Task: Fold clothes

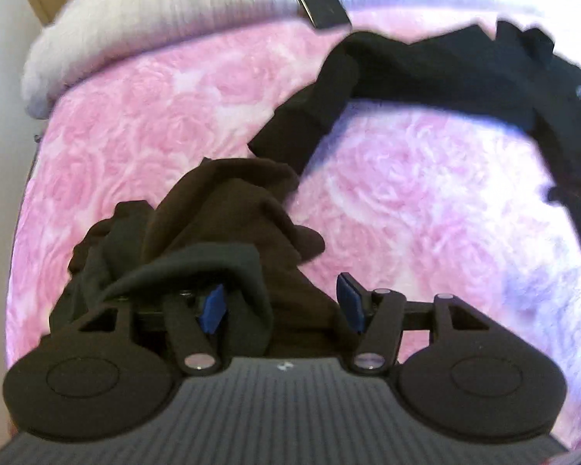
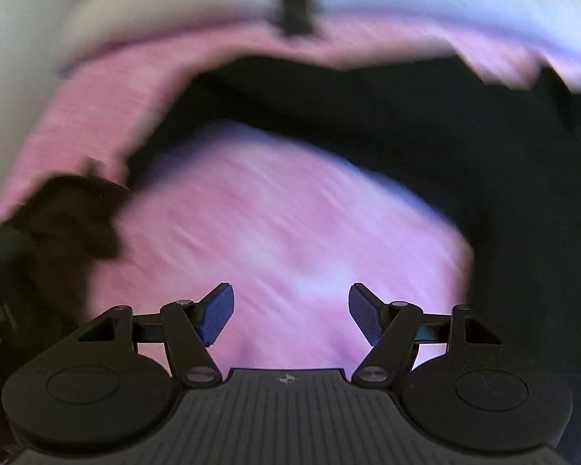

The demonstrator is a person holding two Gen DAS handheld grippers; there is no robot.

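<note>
Blue pads: ribbed blue rubber faces sit on matte black plastic linkages, above a grey ridged housing on both tools.
Left tool [image 1: 282, 304]: points steeply down at the bed; its jaws stand partly apart with bunched cloth lying between them. The cloth covers the left pad [image 1: 214, 307], while the right pad stands just clear of it, so no firm pinch shows.
Brown garment [image 1: 228, 209]: soft, matte, dark brown knit, crumpled into a lumpy heap that rises from between the left tool's jaws and spreads up onto the bed.
Dark fold [image 1: 197, 263]: a greyer, smoother band of cloth draped across the front of the heap, over the left linkage.
Black garment [image 1: 426, 69]: limp black fabric stretched in a long arc across the far side of the bed, one sleeve-like end [image 1: 298, 124] reaching down toward the brown heap.
Right tool [image 2: 290, 312]: tilted steeply down, jaws wide, nothing between them but pink cover; this view is heavily smeared.
Bed cover [image 1: 143, 124]: plush pink fleece embossed with swirling rose shapes.
White bedding [image 1: 143, 11]: a fuzzy pale roll along the far edge.
Black slab [image 1: 319, 0]: a flat, glossy rectangle lying where the white bedding meets the pink.
</note>
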